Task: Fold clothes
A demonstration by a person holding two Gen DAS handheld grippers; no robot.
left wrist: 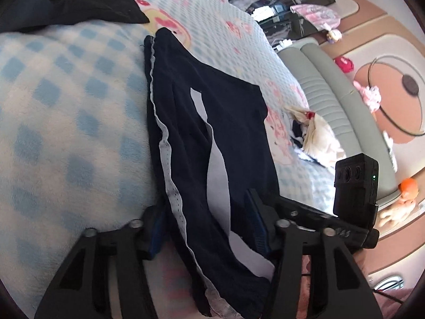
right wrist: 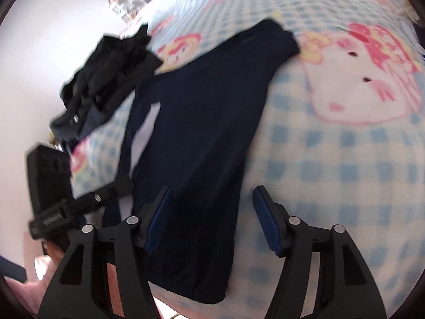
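Dark navy trousers (left wrist: 233, 122) with a white side stripe lie stretched out on the blue checked blanket (left wrist: 66, 111). In the left wrist view my left gripper (left wrist: 207, 226) has its blue pads against both sides of the bunched near end of one leg, shut on it. In the right wrist view the trousers (right wrist: 202, 122) run away from me, and the elastic hem lies below my right gripper (right wrist: 212, 218). That gripper stands open: its left pad is over the cloth and its right pad over the blanket (right wrist: 345, 164). Nothing is pinched there.
A heap of black clothes (right wrist: 106, 74) lies at the far side of the bed, beside the trousers. Cream clothing (left wrist: 321, 138) sits at the bed's edge by a grey padded rail (left wrist: 332, 93). Toys (left wrist: 406, 188) lie on the floor beyond.
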